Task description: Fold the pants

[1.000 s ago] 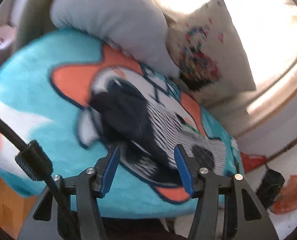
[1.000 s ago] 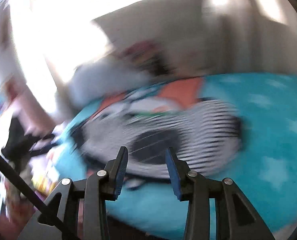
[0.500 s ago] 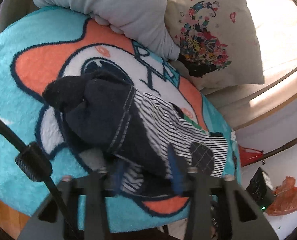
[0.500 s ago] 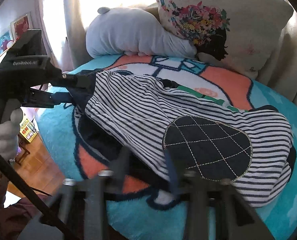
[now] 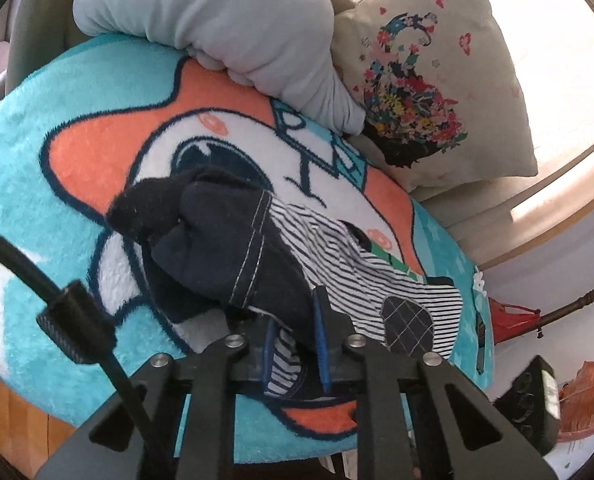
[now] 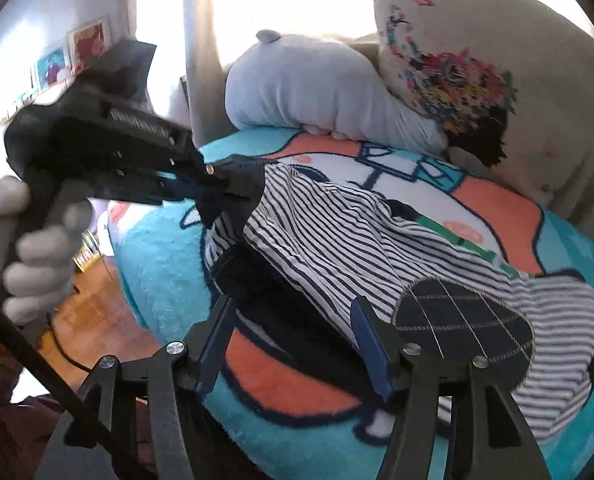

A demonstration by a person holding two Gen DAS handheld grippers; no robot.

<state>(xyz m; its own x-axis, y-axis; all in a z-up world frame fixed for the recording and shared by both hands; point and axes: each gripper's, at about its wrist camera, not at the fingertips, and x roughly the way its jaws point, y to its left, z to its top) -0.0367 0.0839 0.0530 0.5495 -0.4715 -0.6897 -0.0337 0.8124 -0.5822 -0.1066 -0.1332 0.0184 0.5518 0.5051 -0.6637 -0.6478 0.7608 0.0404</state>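
The pants point(image 5: 317, 256) are navy and white striped with a quilted navy knee patch point(image 6: 463, 328), lying crumpled on a turquoise cartoon blanket point(image 5: 97, 120). My left gripper point(image 5: 295, 320) is shut on the navy waistband end of the pants; it also shows in the right wrist view point(image 6: 213, 184), lifting that end slightly. My right gripper point(image 6: 293, 328) is open, its jaws wide, hovering just above the striped leg point(image 6: 337, 240) near the knee patch.
A grey stuffed pillow point(image 5: 225, 20) and a floral cushion point(image 5: 425, 92) lie at the back of the blanket. The blanket's rounded front edge point(image 6: 169, 280) drops to a wooden floor point(image 6: 93, 308). A black device point(image 5: 533, 396) and red items lie right.
My left gripper closed on the waistband end of the pants. My right gripper swung in over the striped leg and stayed open.
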